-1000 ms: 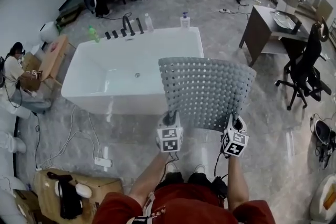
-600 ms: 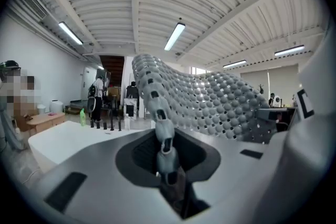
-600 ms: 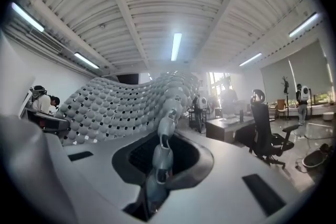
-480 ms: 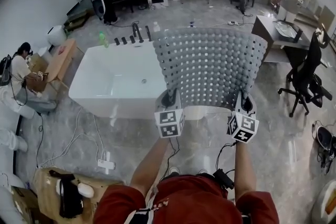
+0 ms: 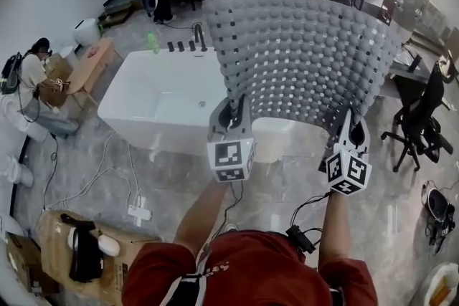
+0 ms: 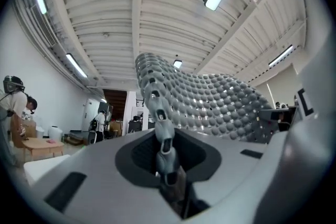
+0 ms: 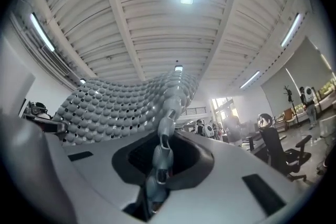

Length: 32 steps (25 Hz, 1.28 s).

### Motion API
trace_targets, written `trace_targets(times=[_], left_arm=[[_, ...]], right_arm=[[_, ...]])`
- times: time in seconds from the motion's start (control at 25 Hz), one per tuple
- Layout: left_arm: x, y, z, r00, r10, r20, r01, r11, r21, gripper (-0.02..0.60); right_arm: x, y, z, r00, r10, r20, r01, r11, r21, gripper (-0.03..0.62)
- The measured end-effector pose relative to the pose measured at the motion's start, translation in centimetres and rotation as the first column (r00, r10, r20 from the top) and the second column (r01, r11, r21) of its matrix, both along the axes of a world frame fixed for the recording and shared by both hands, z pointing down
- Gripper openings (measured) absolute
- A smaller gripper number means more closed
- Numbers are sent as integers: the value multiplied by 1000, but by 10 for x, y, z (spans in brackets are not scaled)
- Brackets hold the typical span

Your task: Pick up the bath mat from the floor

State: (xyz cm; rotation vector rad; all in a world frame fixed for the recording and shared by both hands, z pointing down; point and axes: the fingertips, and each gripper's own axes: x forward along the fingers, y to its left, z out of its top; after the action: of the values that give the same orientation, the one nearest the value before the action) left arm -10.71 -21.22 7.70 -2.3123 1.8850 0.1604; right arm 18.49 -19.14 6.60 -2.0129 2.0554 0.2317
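The grey bath mat point(image 5: 301, 61), perforated and covered in round bumps, is held up in the air in front of me, curving like a screen. My left gripper point(image 5: 231, 118) is shut on its near left corner, and my right gripper point(image 5: 350, 131) is shut on its near right corner. In the left gripper view the bath mat point(image 6: 205, 102) rises from between the jaws towards the ceiling. In the right gripper view the bath mat point(image 7: 126, 102) does the same, spreading to the left.
A white bathtub point(image 5: 161, 100) stands on the marble floor behind the mat. At the right are a dark office chair point(image 5: 419, 122) and a desk. A cardboard box point(image 5: 79, 254) sits near left. A seated person point(image 5: 32, 86) is far left; cables point(image 5: 136, 208) lie on the floor.
Both grippers have risen together with the mat, which has swung from lying tilted low in front of me to standing high and upright, hiding more of the bathtub.
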Motion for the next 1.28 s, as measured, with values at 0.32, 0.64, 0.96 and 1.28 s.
trace_targets(times=[0.32,0.64,0.96,1.28], left_arm=[[-13,28,-35,999,-55,-4,54,987,149,71],[-31,37,-39,993,-100,-66,111,974,198,71],[-43,41,-28,987,-128,-93,143,974,177,72],[-36,34,-29,988,-136,-74,148,971,187,71]], right_arm=[[-5,23,-32,999,31,-25,-27,989,144,48],[-24,43,-38,979,135,-152,-92,962,258,49],[-33,49,-33,971,151,-187,-98,959,265,49],[-26,42,-33,969,157,-189,-106,962,253,49]])
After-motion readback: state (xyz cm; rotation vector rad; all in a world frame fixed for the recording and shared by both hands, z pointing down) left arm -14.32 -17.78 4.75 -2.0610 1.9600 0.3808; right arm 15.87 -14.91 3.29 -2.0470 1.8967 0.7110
